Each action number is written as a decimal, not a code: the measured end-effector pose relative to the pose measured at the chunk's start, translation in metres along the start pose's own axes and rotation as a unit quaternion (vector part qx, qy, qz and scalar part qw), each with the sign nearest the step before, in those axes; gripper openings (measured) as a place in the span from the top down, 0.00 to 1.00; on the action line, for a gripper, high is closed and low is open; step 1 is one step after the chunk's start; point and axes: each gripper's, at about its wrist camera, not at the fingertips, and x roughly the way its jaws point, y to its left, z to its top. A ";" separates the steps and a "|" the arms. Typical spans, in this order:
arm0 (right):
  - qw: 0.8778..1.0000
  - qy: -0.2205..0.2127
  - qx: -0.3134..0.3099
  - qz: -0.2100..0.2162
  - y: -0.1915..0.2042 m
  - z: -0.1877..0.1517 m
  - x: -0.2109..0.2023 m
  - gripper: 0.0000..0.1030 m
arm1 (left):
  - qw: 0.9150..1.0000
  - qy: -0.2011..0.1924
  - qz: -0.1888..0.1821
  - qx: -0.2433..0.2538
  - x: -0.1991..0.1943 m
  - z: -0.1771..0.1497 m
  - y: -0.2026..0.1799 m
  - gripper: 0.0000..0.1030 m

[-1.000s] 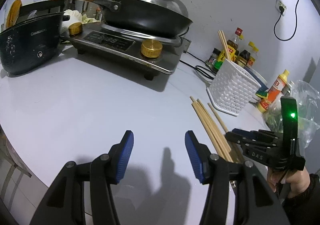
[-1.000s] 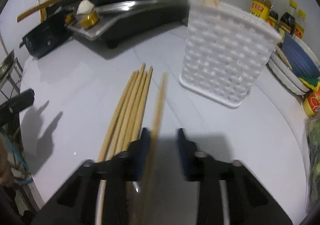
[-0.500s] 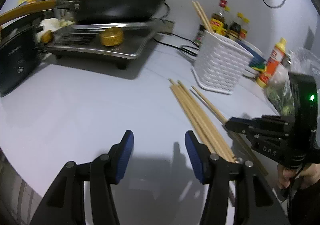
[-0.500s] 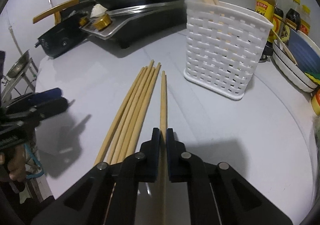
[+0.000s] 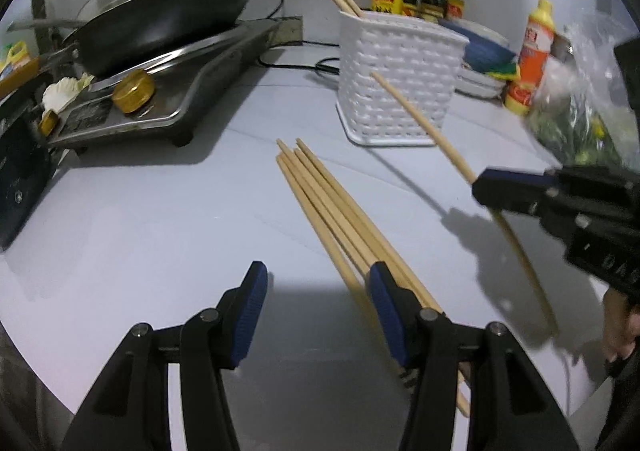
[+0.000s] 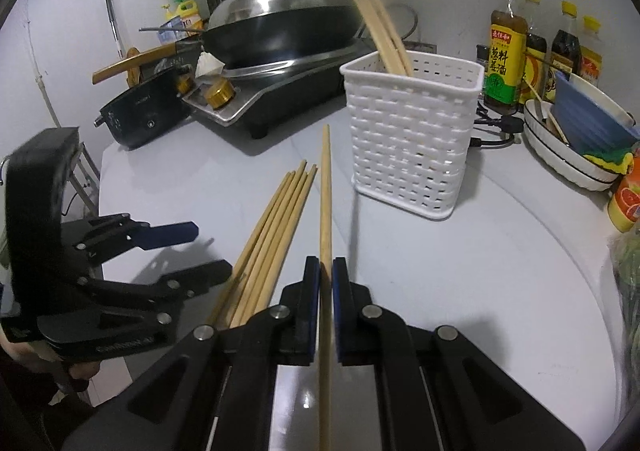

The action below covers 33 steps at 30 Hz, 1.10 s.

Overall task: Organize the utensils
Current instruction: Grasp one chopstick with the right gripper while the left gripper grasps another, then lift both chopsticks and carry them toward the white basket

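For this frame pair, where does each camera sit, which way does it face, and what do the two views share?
Left wrist: on the left gripper, angled down at the loose chopsticks on the white table; its open fingers show, and the right gripper enters from the right.
Right wrist: on the right gripper, aimed toward the white basket; its fingers are shut on one raised chopstick, with the left gripper at the left.
Shared: chopsticks, basket, wok, sauce bottles.

Right claw (image 6: pixel 326 271) clamped, angled downward; left claw (image 5: pixel 316 291) half-open, empty, angled downward.
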 end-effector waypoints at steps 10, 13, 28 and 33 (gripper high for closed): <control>1.000 -0.023 0.011 0.010 -0.012 0.003 -0.011 0.94 | 0.999 0.023 0.024 0.004 0.011 0.001 0.003 0.41; 0.999 -0.025 0.022 0.008 -0.018 0.003 -0.011 0.94 | 0.999 0.021 0.022 0.011 0.014 0.003 0.007 0.41; 0.998 -0.047 0.032 0.013 -0.025 0.012 -0.029 0.94 | 0.999 0.034 -0.021 0.028 0.021 0.014 0.016 0.87; 0.998 -0.051 0.028 0.007 -0.023 0.018 -0.034 0.94 | 0.999 0.029 -0.034 0.016 0.018 0.012 0.024 0.94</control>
